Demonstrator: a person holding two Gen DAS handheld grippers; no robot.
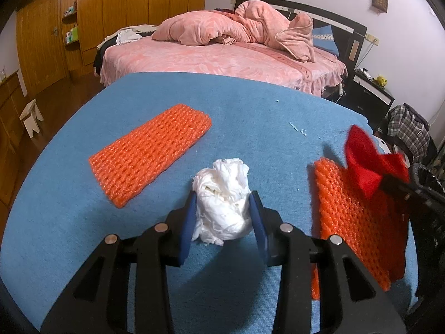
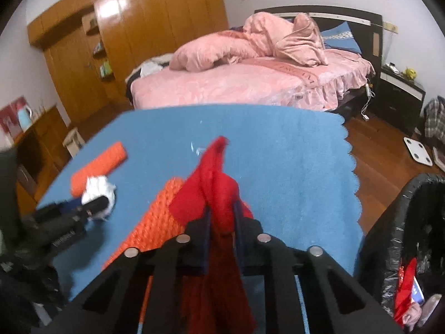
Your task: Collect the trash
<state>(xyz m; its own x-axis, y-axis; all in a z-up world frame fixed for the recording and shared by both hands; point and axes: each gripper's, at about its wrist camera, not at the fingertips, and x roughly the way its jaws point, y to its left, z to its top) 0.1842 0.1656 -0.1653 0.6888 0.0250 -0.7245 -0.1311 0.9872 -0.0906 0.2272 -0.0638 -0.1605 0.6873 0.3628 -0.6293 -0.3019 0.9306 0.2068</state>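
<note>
Left wrist view: left claw (image 1: 222, 208) pinching a crumpled white tissue wad (image 1: 222, 203) between its blue pads (image 1: 185, 222), wad resting on the blue cloth of the worktop (image 1: 250, 117), near-centre. Wad is ragged, shredded at edges. Orange foam net (image 1: 150, 150) lies flat to the left, apart from the wad; second orange foam net (image 1: 358, 222) at near right, w/ a red cloth scrap (image 1: 370, 164) held above its far end by the right claw, only partly seen at right edge. Small white bits (image 1: 297, 129) on the cloth farther back. Pink bed (image 1: 222, 58) beyond.

Right wrist view: right claw (image 2: 222, 217) pressed tight on the red cloth scrap (image 2: 217, 183), which sticks up past the tips and hangs down behind them; creased, soft-looking. Shown only here: black-lined trash bin (image 2: 400, 222) at near right, off the worktop (image 2: 292, 167), w/ red and pink rubbish inside. Left claw (image 2: 97, 203) w/ tissue wad (image 2: 97, 188) seen at left, blurred.
</note>
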